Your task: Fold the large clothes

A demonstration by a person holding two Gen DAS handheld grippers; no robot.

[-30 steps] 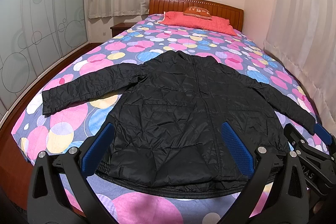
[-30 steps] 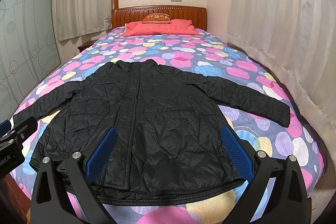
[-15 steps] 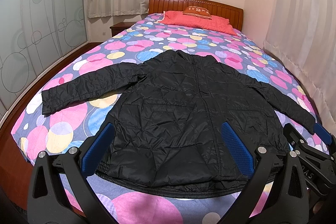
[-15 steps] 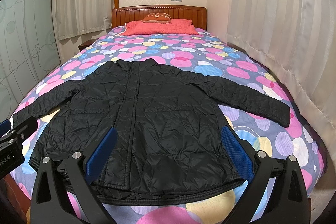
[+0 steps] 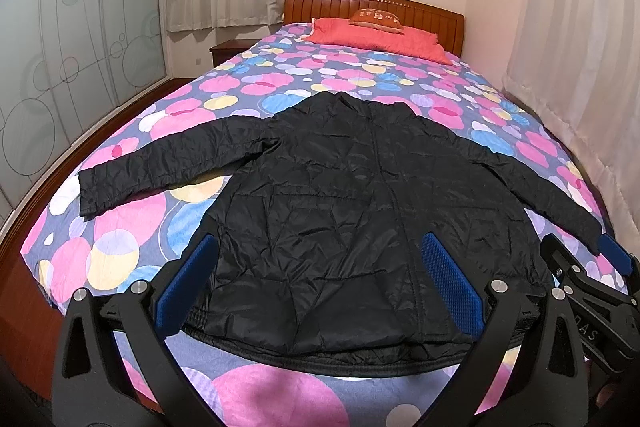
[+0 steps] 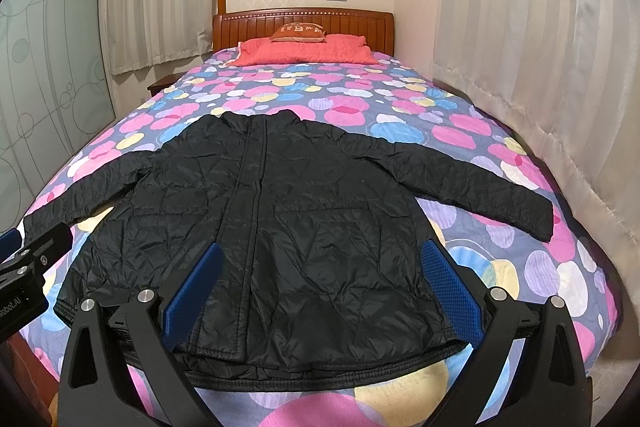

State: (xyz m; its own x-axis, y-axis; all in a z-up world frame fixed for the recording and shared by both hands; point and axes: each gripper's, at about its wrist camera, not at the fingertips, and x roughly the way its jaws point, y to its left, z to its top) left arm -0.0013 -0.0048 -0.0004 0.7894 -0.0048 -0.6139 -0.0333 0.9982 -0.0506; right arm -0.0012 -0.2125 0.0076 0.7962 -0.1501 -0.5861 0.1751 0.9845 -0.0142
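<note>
Bubble-print bedspread (image 5: 132, 227) under quilted black jacket (image 5: 352, 211) — left hand-held gripper (image 5: 320, 283) and right hand-held gripper (image 6: 320, 283) both wide.

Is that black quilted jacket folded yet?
No, spread flat: the black quilted jacket lies open-armed on the circle-patterned bedspread, both sleeves stretched sideways.

Even indoor light, soft shadows, sharp focus, strong fisheye bending, dark vignetted corners
</note>
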